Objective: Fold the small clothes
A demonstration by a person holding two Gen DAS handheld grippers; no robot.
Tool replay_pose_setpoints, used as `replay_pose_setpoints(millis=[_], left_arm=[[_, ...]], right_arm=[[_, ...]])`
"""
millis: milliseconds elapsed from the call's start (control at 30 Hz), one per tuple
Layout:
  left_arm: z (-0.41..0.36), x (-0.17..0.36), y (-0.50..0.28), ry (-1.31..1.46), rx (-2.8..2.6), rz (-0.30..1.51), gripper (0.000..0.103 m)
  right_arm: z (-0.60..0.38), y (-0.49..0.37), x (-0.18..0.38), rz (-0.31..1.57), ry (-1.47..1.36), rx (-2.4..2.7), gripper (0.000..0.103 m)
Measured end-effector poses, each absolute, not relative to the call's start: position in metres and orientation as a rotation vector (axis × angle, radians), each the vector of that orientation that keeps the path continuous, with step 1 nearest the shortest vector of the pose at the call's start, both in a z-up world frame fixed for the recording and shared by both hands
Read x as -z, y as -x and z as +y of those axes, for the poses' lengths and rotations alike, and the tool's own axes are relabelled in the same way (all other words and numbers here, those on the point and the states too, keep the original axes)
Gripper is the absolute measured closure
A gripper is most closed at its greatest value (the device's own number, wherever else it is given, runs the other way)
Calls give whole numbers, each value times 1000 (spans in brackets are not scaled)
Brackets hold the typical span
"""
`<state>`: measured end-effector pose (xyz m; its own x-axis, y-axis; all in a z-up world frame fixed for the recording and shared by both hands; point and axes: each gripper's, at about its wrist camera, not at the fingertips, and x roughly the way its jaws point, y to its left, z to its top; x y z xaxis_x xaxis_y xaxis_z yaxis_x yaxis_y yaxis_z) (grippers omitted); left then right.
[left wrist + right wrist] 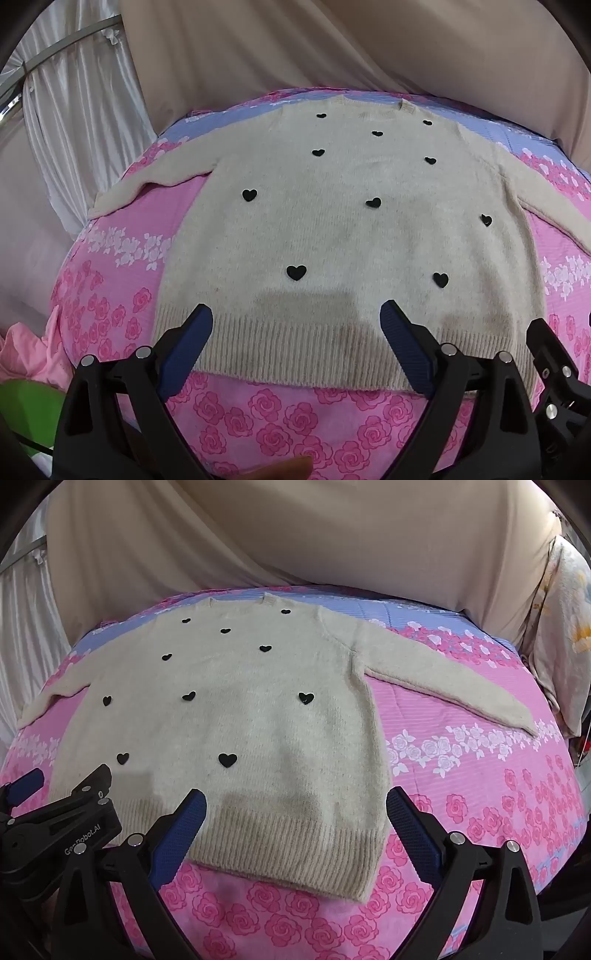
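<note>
We find the left gripper and the right gripper both spread wide and empty above the ribbed hem of the cream fuzzy knit sweater with black hearts, lying flat, sleeves outspread, on the pink rose-patterned bedsheet.

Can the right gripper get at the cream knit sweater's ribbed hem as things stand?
Probably yes. The right gripper is open above the cream knit sweater's ribbed hem, which lies flat on the pink floral sheet with nothing between.

One cream sweater bearing eleven black hearts; one floral sheet; two grippers, jaws apart.
</note>
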<state>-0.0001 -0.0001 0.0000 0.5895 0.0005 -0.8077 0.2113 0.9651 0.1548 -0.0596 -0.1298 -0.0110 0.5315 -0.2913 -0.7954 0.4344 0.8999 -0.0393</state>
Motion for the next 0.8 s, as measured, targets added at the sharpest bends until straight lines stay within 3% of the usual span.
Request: replay_pose_setpoints(millis=[800], left_arm=[[-7, -1, 8, -245, 171, 929, 13]], right_arm=[[-130, 63, 7, 908, -175, 443, 7]])
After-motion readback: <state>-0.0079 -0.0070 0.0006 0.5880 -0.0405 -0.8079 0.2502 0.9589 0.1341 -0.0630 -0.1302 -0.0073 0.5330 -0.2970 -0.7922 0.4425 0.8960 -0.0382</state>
